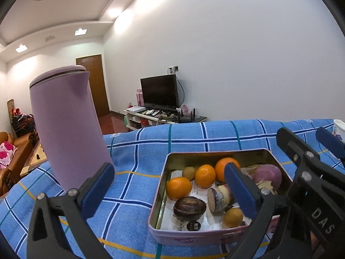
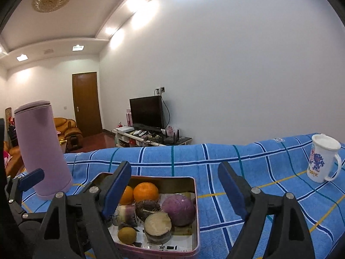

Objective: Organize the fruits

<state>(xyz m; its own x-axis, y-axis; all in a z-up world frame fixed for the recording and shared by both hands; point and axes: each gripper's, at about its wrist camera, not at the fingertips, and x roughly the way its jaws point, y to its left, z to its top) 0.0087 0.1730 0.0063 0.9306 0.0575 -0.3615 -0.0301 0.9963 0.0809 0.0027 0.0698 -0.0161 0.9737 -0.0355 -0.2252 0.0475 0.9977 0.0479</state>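
A pink metal tin point(image 1: 158, 196) sits on the blue checked cloth and holds oranges point(image 1: 178, 187), a kiwi point(image 1: 188, 172), a purple round vegetable point(image 1: 267, 173), a dark brown fruit point(image 1: 189, 207) and cut root pieces point(image 1: 217, 197). My left gripper point(image 1: 170, 190) is open and empty, just in front of the tin's near left side. The tin shows in the right wrist view point(image 2: 196, 215) with an orange point(image 2: 146, 191) and the purple vegetable point(image 2: 178, 210). My right gripper point(image 2: 175, 191) is open and empty above the tin's right part.
A tall lilac flask point(image 1: 66, 129) stands left of the tin, also in the right wrist view point(image 2: 41, 151). A white printed mug point(image 2: 323, 159) stands at the far right. The cloth's far edge drops off toward a TV stand point(image 1: 159, 116).
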